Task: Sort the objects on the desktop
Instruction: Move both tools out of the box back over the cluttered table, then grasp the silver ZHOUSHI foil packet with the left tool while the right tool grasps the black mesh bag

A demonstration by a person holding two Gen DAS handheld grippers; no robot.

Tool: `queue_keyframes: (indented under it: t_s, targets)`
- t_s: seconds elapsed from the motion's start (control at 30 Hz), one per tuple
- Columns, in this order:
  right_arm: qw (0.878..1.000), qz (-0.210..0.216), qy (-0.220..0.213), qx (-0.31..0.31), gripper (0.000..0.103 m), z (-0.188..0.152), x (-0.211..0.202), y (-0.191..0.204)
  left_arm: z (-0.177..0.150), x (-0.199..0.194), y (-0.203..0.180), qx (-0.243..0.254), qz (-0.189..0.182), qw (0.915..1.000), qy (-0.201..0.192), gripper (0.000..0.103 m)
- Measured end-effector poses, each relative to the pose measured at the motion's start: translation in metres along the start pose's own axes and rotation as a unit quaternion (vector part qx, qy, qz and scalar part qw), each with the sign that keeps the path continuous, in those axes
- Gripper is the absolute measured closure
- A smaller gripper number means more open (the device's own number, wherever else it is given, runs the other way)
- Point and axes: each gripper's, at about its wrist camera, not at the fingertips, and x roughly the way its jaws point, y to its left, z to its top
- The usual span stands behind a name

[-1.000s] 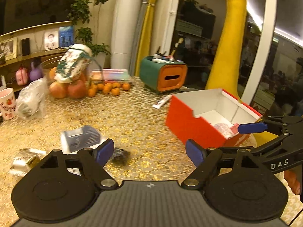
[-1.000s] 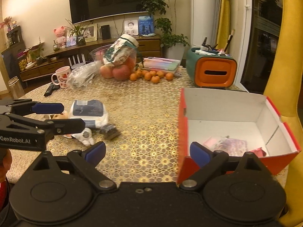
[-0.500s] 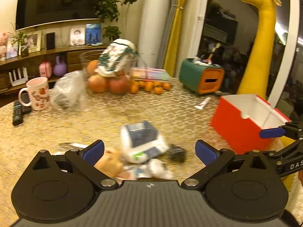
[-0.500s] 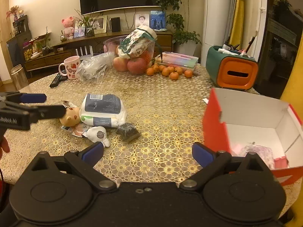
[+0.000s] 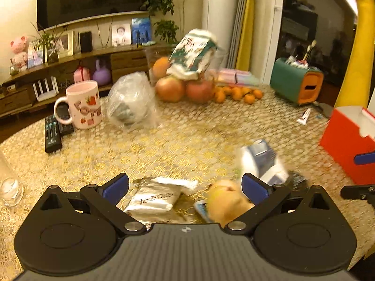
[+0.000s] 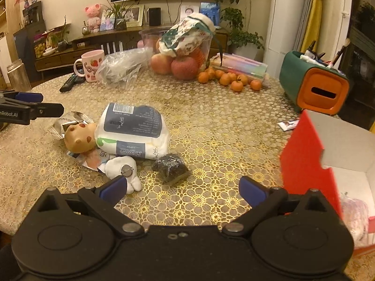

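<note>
A pile of small objects lies on the gold lace table: a wet-wipes pack (image 6: 133, 131), a tan spotted toy (image 6: 78, 138), a white plush toy (image 6: 124, 169), a dark packet (image 6: 171, 167) and a silver foil packet (image 5: 155, 197). The tan toy (image 5: 225, 201) and wipes pack (image 5: 262, 161) also show, blurred, in the left wrist view. My left gripper (image 5: 185, 186) is open and empty just above the foil packet and tan toy. My right gripper (image 6: 182, 189) is open and empty near the dark packet. A red open box (image 6: 307, 157) stands at the right, with pink packets inside.
A pink mug (image 5: 82, 107), remotes (image 5: 52, 133), a plastic bag (image 5: 131, 103), a fruit bowl with apples (image 6: 185, 53), small oranges (image 6: 229, 79) and a green-orange organiser (image 6: 314, 84) stand at the back. A glass (image 5: 9, 187) is at the left edge.
My left gripper has swung left and now hangs over the foil packet and tan toy. My right gripper has turned left, away from the red box, toward the pile. Both stayed open.
</note>
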Motion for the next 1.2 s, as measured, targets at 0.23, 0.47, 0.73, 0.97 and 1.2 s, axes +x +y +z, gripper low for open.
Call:
queue_keyframes:
  t_s: [0.23,0.47,0.73,0.97,1.2]
  targets:
    - [1.000,0.004,0.015,-0.001,0.001,0.005,0.024,0.001,-0.009,0.028,0.016,-0.009,0.002,0.9997,0.023,0.000]
    - [1.000,0.005,0.026,0.011,0.002,0.006,0.049,-0.001,-0.010,0.044,0.035,-0.033,0.018,0.9991,0.021,0.000]
    - [0.999,0.007,0.035,0.028,0.007,0.010,0.068,-0.005,-0.019,0.055,0.042,-0.050,0.009,0.9978,0.042,0.000]
    - [0.998,0.011,0.045,0.031,0.013,0.011,0.081,-0.004,-0.025,0.062,0.034,-0.031,0.015,0.9981,0.050,0.000]
    - [0.998,0.016,0.052,0.030,0.021,0.011,0.090,-0.003,-0.026,0.063,0.033,-0.020,0.023,0.9987,0.040,0.001]
